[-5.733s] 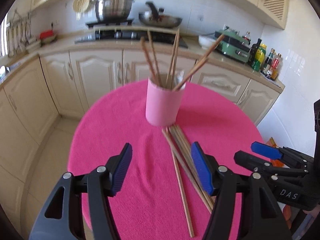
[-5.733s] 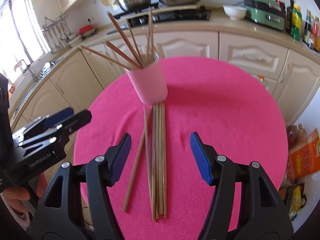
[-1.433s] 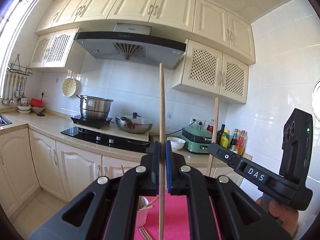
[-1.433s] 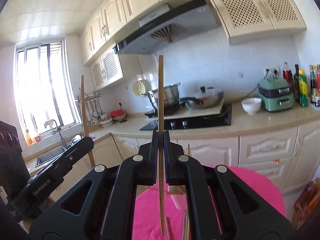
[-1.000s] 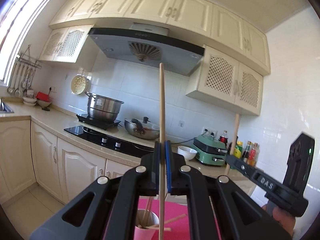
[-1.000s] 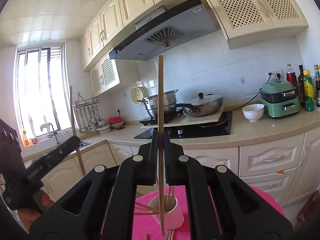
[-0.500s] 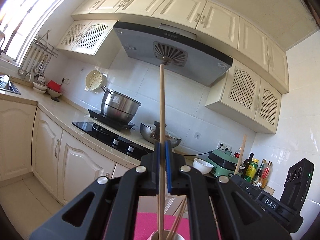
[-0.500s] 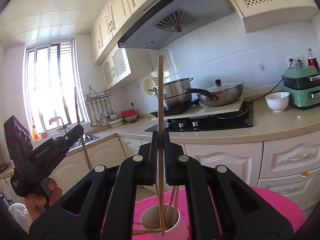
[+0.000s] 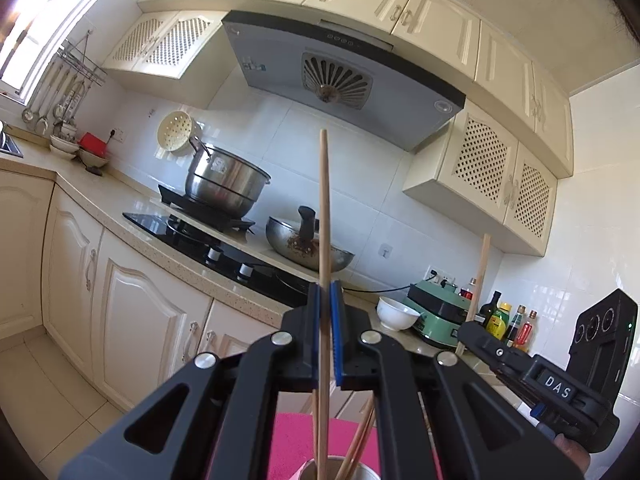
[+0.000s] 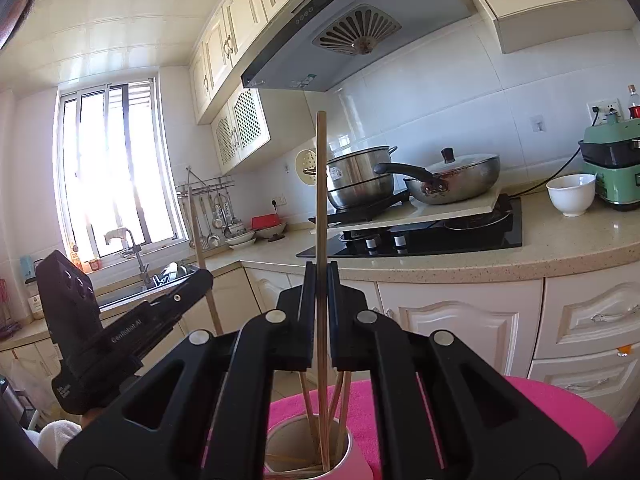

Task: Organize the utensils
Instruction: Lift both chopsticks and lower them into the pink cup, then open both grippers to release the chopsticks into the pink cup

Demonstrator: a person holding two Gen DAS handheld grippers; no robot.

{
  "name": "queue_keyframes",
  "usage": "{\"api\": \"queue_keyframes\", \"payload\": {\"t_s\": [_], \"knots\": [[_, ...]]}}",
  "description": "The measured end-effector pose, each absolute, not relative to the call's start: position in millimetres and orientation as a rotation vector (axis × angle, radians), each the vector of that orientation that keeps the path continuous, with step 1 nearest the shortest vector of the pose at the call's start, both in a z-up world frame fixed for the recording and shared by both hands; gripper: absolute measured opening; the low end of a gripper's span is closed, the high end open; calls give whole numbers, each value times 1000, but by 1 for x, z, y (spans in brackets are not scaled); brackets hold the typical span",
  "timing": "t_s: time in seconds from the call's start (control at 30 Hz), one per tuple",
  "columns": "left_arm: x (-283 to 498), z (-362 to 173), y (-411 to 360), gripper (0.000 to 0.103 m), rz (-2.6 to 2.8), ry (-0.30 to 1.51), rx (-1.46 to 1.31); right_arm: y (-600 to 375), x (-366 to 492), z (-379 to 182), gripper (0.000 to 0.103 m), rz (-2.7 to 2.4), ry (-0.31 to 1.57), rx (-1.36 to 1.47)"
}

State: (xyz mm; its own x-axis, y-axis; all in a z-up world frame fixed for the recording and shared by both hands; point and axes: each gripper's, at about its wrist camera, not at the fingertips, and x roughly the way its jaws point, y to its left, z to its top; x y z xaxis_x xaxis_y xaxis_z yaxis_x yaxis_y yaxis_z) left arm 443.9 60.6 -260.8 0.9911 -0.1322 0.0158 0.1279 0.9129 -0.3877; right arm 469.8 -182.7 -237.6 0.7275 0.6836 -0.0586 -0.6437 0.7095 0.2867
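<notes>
My left gripper (image 9: pixel 325 332) is shut on an upright wooden chopstick (image 9: pixel 324 208); its lower end reaches into the pink cup (image 9: pixel 344 474) just below. In the right wrist view my right gripper (image 10: pixel 319 312) is shut on another upright chopstick (image 10: pixel 321 184), whose tip sits inside the same pink cup (image 10: pixel 352 460) among several chopsticks standing there. The cup rests on the pink table (image 10: pixel 552 412). Each gripper shows in the other's view: the right gripper (image 9: pixel 472 334) at right, the left gripper (image 10: pixel 200 276) at left, both still pinching their sticks.
A counter runs behind the table with a steel pot (image 9: pixel 226 180), a wok (image 10: pixel 456 178), a white bowl (image 10: pixel 570 194) and a green appliance (image 10: pixel 612 164). A sink with tap (image 10: pixel 132 244) lies at left. Bottles (image 9: pixel 506 320) stand at far right.
Both grippers have sunk and moved forward over the cup, each keeping its chopstick. The sticks' lower ends now reach into the cup, which fills the bottom of both views.
</notes>
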Motion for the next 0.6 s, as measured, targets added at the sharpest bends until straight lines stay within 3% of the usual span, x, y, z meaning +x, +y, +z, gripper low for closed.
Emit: {"api": "queue_keyframes", "payload": {"t_s": [0.6], "knots": [[438, -291, 47, 5, -194, 161, -322, -180, 454, -257, 6, 751, 242, 194]]}}
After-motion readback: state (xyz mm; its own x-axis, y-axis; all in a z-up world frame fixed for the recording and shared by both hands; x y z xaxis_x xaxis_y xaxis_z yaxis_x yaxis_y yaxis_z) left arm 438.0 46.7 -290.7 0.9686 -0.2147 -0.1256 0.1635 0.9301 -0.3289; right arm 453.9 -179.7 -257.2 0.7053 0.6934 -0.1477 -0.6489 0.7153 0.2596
